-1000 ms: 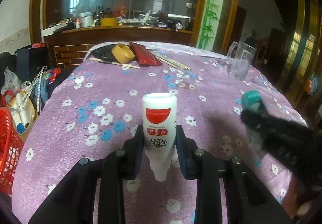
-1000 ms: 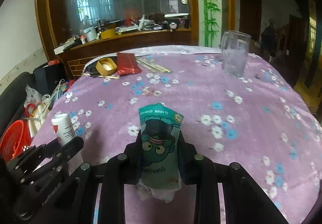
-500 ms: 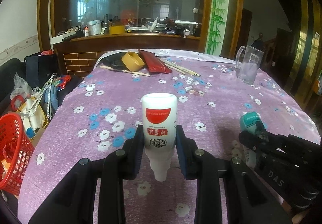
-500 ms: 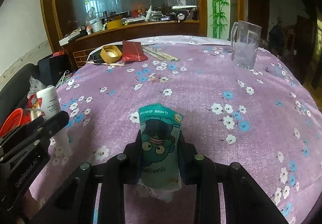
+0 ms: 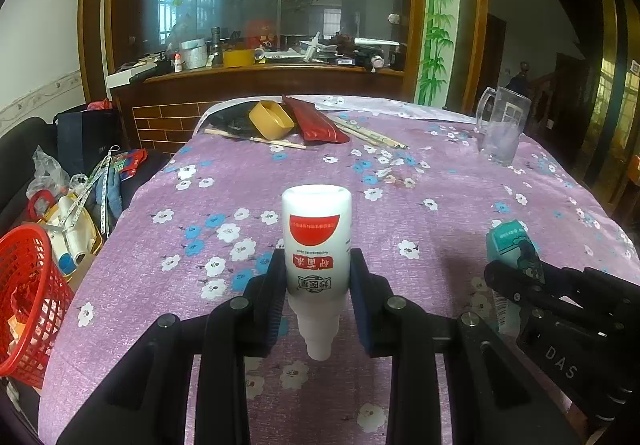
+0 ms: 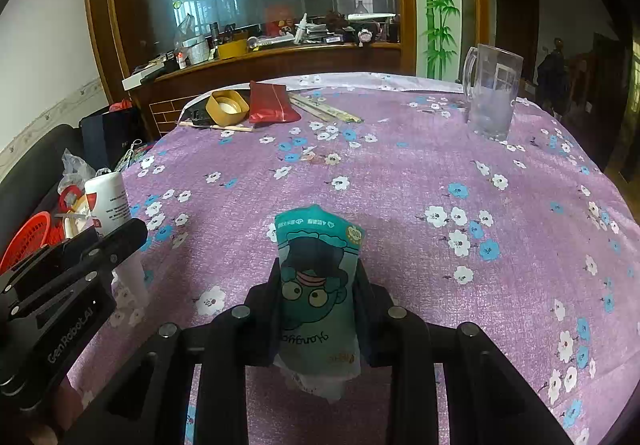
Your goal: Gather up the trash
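Left gripper (image 5: 318,281) is clamped on a white bottle (image 5: 317,241) with a red label, held cap-end toward the camera, base pointing away, above the near part of the tabletop (image 5: 460,181), which is covered in a purple flowered cloth. Right gripper (image 6: 318,293) is clamped on a teal snack pouch (image 6: 318,285) printed with a cartoon face, its crumpled end hanging below the pads, also over the near part of the tabletop. Each gripper shows in the other's view: right gripper at lower right of the left view, left gripper at lower left of the right view. Red mesh basket (image 5: 28,297) stands off the left edge of the table, low, with some scraps inside; bags and clutter beside it. At the far edge: yellow bowl (image 5: 271,119), red packet (image 5: 316,121), chopsticks (image 5: 372,135). Clear glass mug (image 5: 502,129) stands near the far right edge.
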A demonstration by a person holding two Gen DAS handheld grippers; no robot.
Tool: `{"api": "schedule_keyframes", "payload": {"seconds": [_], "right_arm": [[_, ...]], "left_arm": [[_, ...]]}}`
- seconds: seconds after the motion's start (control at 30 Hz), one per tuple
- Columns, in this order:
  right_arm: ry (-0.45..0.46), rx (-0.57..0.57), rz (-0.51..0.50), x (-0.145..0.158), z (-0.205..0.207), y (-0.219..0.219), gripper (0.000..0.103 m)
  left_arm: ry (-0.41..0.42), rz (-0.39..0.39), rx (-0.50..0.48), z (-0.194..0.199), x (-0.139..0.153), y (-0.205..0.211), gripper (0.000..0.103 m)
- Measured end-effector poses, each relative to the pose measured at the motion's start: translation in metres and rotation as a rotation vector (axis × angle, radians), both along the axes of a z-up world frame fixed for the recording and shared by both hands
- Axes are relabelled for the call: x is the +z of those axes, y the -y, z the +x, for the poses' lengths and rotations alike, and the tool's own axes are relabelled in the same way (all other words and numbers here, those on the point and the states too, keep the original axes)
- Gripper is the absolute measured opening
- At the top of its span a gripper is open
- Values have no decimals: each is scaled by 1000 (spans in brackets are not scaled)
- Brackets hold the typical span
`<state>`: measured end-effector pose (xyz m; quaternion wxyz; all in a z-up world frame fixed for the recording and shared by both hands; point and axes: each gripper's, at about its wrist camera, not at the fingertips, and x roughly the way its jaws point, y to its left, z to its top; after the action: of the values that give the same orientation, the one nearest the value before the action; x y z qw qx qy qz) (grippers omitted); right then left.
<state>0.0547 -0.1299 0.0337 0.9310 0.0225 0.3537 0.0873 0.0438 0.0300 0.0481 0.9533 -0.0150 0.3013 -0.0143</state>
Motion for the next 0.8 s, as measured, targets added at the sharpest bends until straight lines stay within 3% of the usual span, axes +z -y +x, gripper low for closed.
{"api": "schedule_keyframes", "payload": {"seconds": [0.5, 0.67, 0.8], "right_arm": [[5, -20, 15, 0, 3, 5, 32], [-14, -19, 55, 6, 3, 8, 32], [-9, 51, 68, 21, -11, -10, 33]], "left_arm": [[12, -30, 12, -2, 6, -5, 29], [13, -69, 5, -23, 23, -13, 29], [30, -83, 26, -51, 43, -36, 29]]}}
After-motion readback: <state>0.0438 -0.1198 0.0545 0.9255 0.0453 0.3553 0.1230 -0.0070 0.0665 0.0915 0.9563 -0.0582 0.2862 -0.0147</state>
